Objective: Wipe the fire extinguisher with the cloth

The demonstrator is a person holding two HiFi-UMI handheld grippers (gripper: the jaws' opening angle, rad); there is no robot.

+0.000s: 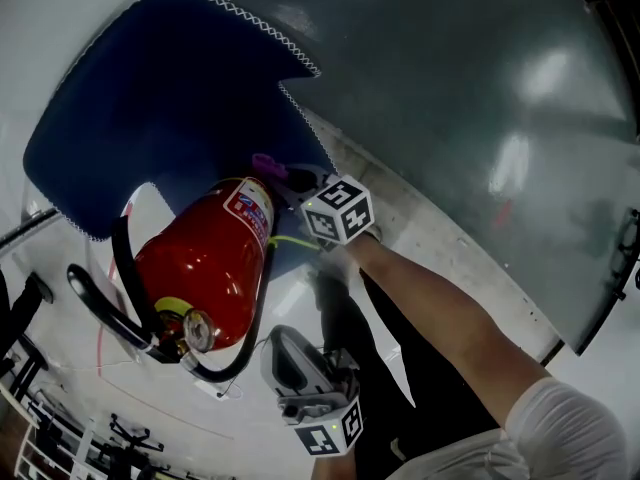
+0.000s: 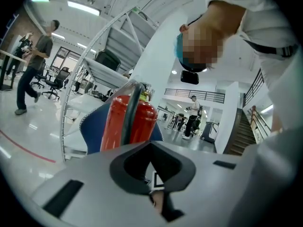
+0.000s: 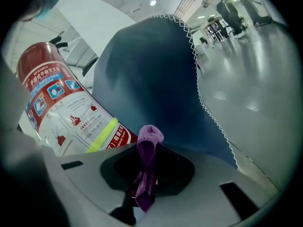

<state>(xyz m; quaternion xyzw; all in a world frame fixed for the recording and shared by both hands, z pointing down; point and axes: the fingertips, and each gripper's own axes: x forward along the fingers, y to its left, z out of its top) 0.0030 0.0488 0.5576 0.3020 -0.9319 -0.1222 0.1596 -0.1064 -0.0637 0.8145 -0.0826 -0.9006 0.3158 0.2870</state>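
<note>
A red fire extinguisher (image 1: 205, 268) with a black hose (image 1: 120, 258) and a pressure gauge (image 1: 197, 330) rests on a dark blue mat (image 1: 170, 98). My right gripper (image 1: 290, 180) is at the extinguisher's bottom end, shut on a small purple cloth (image 1: 265, 163). In the right gripper view the cloth (image 3: 147, 164) sticks up between the jaws of my right gripper (image 3: 149, 143), next to the extinguisher's label (image 3: 61, 108). My left gripper (image 1: 285, 353) hangs near the valve end, holding nothing. In the left gripper view the left gripper (image 2: 151, 148) faces the extinguisher (image 2: 130, 122), apart from it.
A dark grey panel (image 1: 450, 88) with a pale concrete strip lies beyond the mat. Glossy white floor with a thin red line (image 1: 100, 348) surrounds the extinguisher. A white metal frame (image 2: 85, 65) and two people (image 2: 35, 65) (image 2: 194, 115) stand farther off.
</note>
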